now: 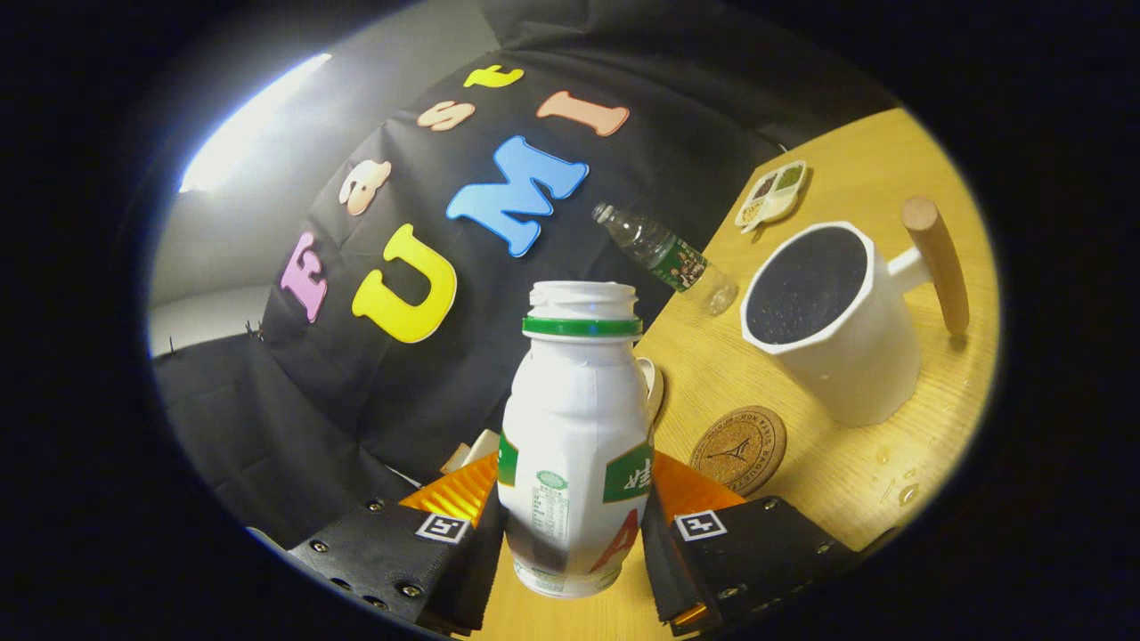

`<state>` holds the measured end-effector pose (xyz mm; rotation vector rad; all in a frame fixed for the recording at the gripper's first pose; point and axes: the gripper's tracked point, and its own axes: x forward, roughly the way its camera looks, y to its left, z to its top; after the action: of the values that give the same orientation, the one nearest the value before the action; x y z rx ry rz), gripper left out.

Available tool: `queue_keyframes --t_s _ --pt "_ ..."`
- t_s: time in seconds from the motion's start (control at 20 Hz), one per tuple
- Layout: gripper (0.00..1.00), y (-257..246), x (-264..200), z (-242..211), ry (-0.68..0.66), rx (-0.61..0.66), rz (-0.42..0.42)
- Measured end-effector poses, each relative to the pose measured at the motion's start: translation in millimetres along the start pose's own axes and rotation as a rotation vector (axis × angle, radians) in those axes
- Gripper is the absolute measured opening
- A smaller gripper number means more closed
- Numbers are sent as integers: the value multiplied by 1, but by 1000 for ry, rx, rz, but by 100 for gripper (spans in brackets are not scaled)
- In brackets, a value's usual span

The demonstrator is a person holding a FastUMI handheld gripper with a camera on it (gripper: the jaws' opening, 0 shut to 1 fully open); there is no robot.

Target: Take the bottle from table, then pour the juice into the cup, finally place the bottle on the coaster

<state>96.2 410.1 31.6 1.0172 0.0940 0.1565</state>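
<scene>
Gripper view: my gripper (574, 534) is clamped on the white plastic juice bottle with a green neck ring (574, 445), one finger pressed against each side of its lower body. The bottle sits at lower centre of the frame, between my fingers. Its long axis runs nearly straight up the frame, base toward the camera and open, threaded mouth pointing away toward the black cloth wall (427, 356). No cap is on the mouth. The body is smooth and waisted, with faceted shoulders and a printed green and red label band.

The whole scene appears tilted, so the light wooden table with visible grain (828, 481) slopes up toward the upper right of the frame.

Right of centre stands the white faceted ceramic cup with a dark speckled interior (833, 320). Its rim is polygonal, and a round wooden peg handle (937, 263) projects from its far side. The cup opening lies to the right of the bottle mouth, apart from it.

The round brown cork coaster with a printed tower motif (739, 448) lies flat on the table between the bottle and the cup, just beside my right finger. A few water droplets (895, 476) sit on the wood below the cup.

Further back, a clear plastic water bottle with a green label (666, 256) stands by the wall, and a small white divided dish (771, 194) holding dry foods rests at upper right.
</scene>
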Motion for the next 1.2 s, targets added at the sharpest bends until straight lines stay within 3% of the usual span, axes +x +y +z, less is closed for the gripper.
queue_keyframes --t_s 0.65,0.85,1.2 --pt "68 -3 6 19 -54 337 52" --pt "68 1 3 24 -75 453 105" --pt "68 2 4 28 -83 538 128"
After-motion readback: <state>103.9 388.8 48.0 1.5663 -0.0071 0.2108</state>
